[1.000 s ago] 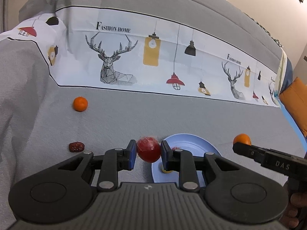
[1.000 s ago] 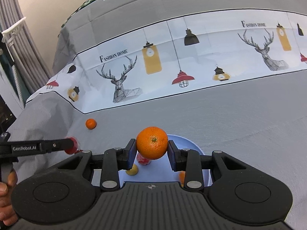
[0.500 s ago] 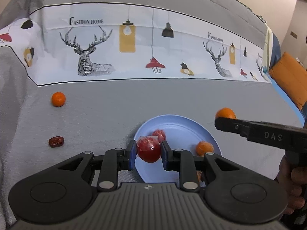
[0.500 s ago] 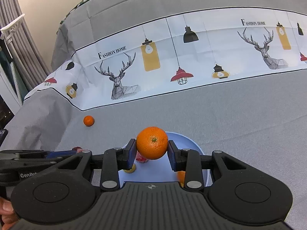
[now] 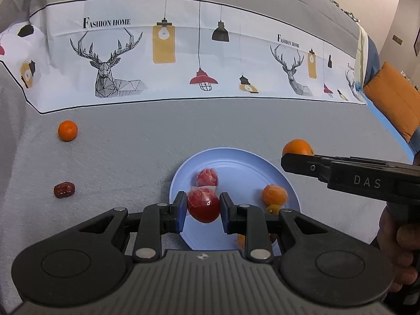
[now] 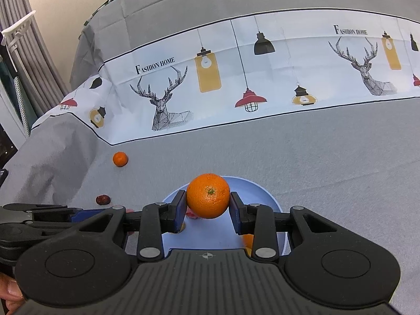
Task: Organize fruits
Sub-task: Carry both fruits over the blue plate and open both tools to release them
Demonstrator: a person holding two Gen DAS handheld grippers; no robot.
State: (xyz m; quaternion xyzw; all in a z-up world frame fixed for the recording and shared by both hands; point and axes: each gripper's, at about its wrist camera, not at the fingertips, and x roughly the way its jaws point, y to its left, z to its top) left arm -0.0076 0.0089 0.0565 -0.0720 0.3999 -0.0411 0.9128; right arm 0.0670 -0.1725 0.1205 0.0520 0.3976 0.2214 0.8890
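Right now the left gripper point(image 5: 202, 208) has its blue-padded jaws clamped narrowly on a round red fruit point(image 5: 203, 204) wrapped in clear, crinkled film, held over the near left part of a smooth, pale blue round plate point(image 5: 236, 162). On that plate lie a second film-wrapped red fruit point(image 5: 207, 177), a dimpled mandarin point(image 5: 274, 194) and a smaller yellowish fruit point(image 5: 273, 208) just beside it, toward the plate's right rim. The right gripper point(image 6: 208, 204) grips a large, pebbly-skinned orange point(image 6: 208, 195) between its pads, stem scar facing the camera, above the same plate point(image 6: 257, 191). The plate sits on a bedspread point(image 5: 144, 144) of matte grey woven cloth, crossed farther back by a white printed band with line-drawn stags, hanging lamps and the words "Fashion Home". Out on the grey cloth toward the left edge of the bedspread, well apart from the plate, rest a small round tangerine point(image 5: 67, 130) and, nearer, a wrinkled dark red oval date point(image 5: 64, 189). An orange cushion point(image 5: 393, 102) lies at the far right edge.
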